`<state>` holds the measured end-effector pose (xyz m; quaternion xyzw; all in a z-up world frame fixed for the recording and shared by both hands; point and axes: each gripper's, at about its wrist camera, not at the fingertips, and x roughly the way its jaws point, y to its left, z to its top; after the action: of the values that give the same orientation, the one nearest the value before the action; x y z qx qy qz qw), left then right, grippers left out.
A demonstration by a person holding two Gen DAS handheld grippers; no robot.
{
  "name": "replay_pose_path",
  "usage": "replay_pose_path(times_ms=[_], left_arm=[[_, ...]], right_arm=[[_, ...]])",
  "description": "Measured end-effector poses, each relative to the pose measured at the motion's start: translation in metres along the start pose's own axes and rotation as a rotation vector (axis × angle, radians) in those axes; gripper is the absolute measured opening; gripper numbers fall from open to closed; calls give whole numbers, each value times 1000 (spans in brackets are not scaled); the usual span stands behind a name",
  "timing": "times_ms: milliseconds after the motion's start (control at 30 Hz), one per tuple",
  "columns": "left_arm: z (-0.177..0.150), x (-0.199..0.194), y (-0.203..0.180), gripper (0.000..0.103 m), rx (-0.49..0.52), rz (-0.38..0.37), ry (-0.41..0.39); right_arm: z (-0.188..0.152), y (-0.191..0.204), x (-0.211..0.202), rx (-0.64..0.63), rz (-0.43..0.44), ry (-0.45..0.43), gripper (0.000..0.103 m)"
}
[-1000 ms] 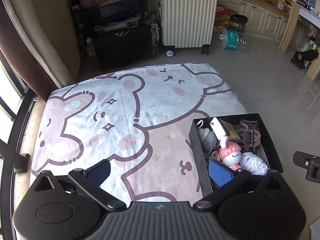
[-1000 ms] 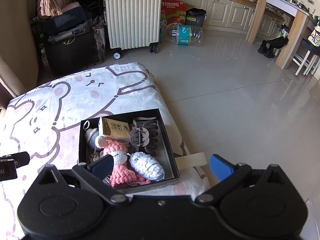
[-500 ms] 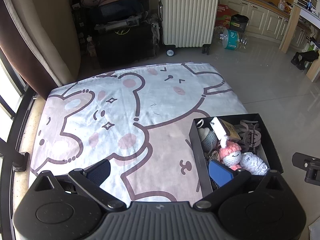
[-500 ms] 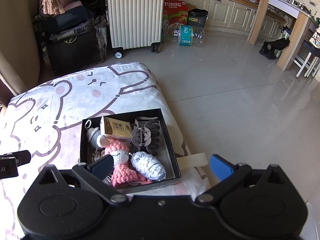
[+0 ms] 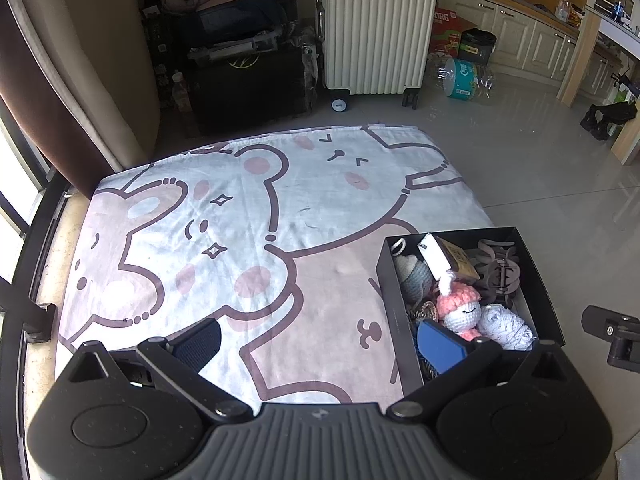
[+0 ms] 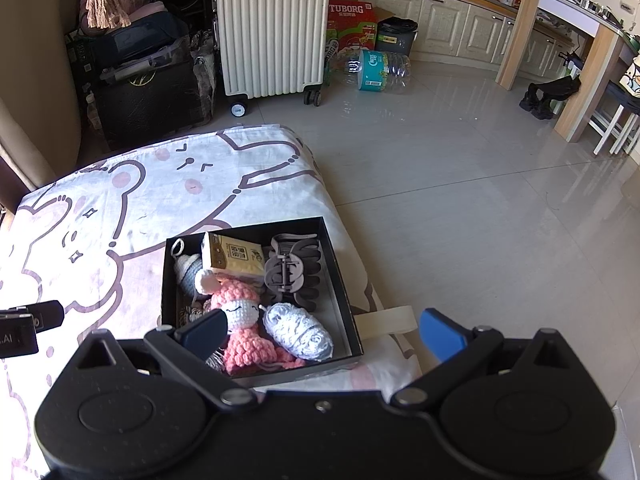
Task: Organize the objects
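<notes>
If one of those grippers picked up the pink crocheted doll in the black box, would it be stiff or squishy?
Probably squishy: the pink crocheted doll looks like soft yarn. Likely light. Its loose strands may snag the grey hair claw beside it.

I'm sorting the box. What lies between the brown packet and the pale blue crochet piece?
In the right wrist view, the grey hair claw lies between the brown packet and the pale blue crochet piece.

one black box (image 6: pixel 340 280), three crochet dolls (image 6: pixel 240 312), one hair claw (image 6: pixel 292 272), one suitcase (image 6: pixel 272 28)

My left wrist camera looks down over the blanket (image 5: pixel 248 240); my right, beside it, shares the black box (image 6: pixel 340 280).
</notes>
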<state>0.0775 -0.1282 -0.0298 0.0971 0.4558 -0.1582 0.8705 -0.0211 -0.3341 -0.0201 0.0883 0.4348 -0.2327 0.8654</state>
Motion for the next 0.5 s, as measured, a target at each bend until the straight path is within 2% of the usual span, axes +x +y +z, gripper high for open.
replay_pose_path(times_ms=[500], left_arm=[[-1, 0, -1, 103, 1, -4, 1]], right_arm=[[0, 0, 0, 1, 0, 0, 103]])
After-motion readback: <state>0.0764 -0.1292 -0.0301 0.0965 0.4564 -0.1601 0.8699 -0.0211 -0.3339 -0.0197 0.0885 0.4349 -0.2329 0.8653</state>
